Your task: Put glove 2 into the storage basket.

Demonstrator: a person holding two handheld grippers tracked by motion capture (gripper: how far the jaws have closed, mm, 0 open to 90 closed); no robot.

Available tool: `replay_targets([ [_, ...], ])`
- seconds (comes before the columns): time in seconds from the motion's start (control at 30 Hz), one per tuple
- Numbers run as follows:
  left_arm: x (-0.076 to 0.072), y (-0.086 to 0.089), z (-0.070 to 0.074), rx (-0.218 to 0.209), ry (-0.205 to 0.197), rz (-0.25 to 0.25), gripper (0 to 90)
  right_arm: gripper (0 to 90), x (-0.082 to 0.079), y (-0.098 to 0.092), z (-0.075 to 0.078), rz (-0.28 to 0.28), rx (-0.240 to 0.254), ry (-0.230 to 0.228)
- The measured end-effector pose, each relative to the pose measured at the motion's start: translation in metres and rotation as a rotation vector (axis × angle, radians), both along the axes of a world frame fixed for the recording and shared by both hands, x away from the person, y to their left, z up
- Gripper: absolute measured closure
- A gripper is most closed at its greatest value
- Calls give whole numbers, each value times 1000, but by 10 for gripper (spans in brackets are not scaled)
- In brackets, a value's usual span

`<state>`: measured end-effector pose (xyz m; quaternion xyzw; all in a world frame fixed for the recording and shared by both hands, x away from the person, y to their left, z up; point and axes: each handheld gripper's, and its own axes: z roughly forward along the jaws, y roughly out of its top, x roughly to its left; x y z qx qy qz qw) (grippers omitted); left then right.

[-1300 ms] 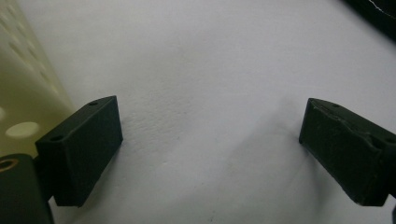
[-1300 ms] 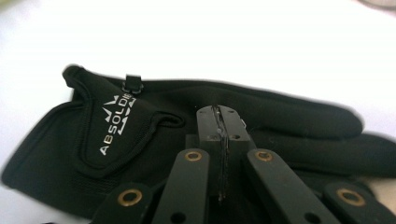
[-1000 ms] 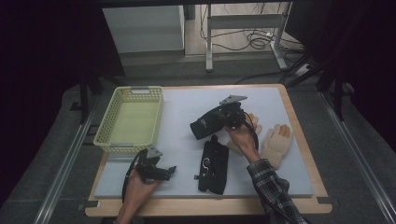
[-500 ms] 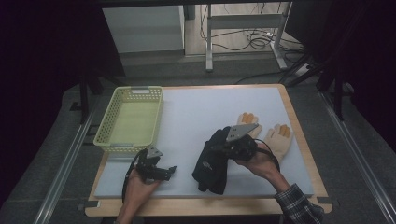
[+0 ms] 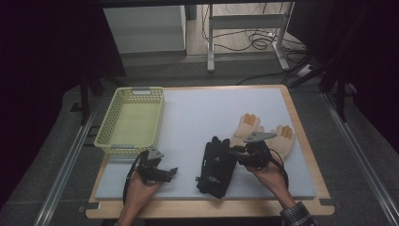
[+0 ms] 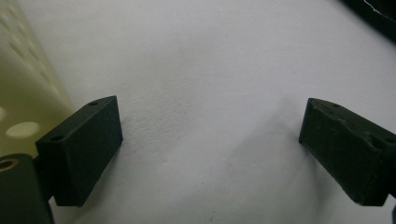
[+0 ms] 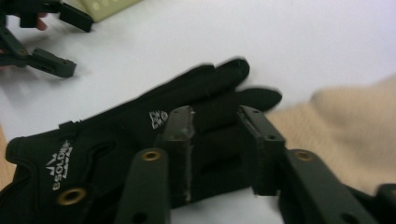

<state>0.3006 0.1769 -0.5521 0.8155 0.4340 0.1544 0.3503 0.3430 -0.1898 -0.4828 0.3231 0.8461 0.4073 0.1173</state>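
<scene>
The black gloves (image 5: 216,165) lie stacked near the front edge of the white mat (image 5: 207,113), fingers pointing away from the person, cuffs toward the front. In the right gripper view the top black glove (image 7: 140,135) shows a white logo on its back and another on the cuff.

The right gripper (image 5: 235,153) sits at the right side of the black gloves, held in the person's right hand (image 5: 268,172). Its jaws have just been opening; they stand a little apart with a black glove finger between them. Whether the pads still press on that finger is hard to tell in the blurred close view, but a slight gap seems to show on each side.

Just right of the black gloves lie two tan gloves (image 5: 263,134), fingers also pointing away; the right gripper's body covers part of them in the high view. In the right gripper view a tan glove (image 7: 345,135) lies just beside the black fingertips.

The left gripper (image 5: 169,173) rests low over the mat near the front left, in the left hand (image 5: 139,188), well apart from the gloves. Its jaws stand wide, with bare mat (image 6: 205,70) between them.

A yellow basket (image 5: 106,125) stands on the mat's left side, just behind the left gripper; its wall (image 6: 23,93) shows beside the left jaw.
</scene>
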Motion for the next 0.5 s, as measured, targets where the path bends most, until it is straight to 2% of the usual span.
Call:
replay_targets([
  [0.03, 0, 0, 0, 0, 0, 0, 62, 541, 3, 2, -8, -44, -14, 5],
  [0.17, 0, 0, 0, 0, -1, 0, 62, 512, 15, 7, -21, -78, -49, -14],
  [0.2, 0, 0, 0, 0, -1, 0, 62, 638, 24, 10, -28, -95, -61, 18],
  [0.27, 0, 0, 0, 0, -1, 0, 63, 796, 27, 13, -35, -90, -66, 45],
  [0.3, 0, 0, 0, 0, -1, 0, 62, 796, 27, 13, -35, -90, -66, 45],
  [0.33, 0, 0, 0, 0, -1, 0, 62, 853, 25, 15, -37, -98, -74, 38],
  [0.37, 0, 0, 0, 0, -1, 0, 62, 874, 23, 15, -36, -97, -89, 28],
  [0.5, 0, 0, 0, 0, 0, 0, 62, 878, 18, 13, -24, -89, -70, -3],
])
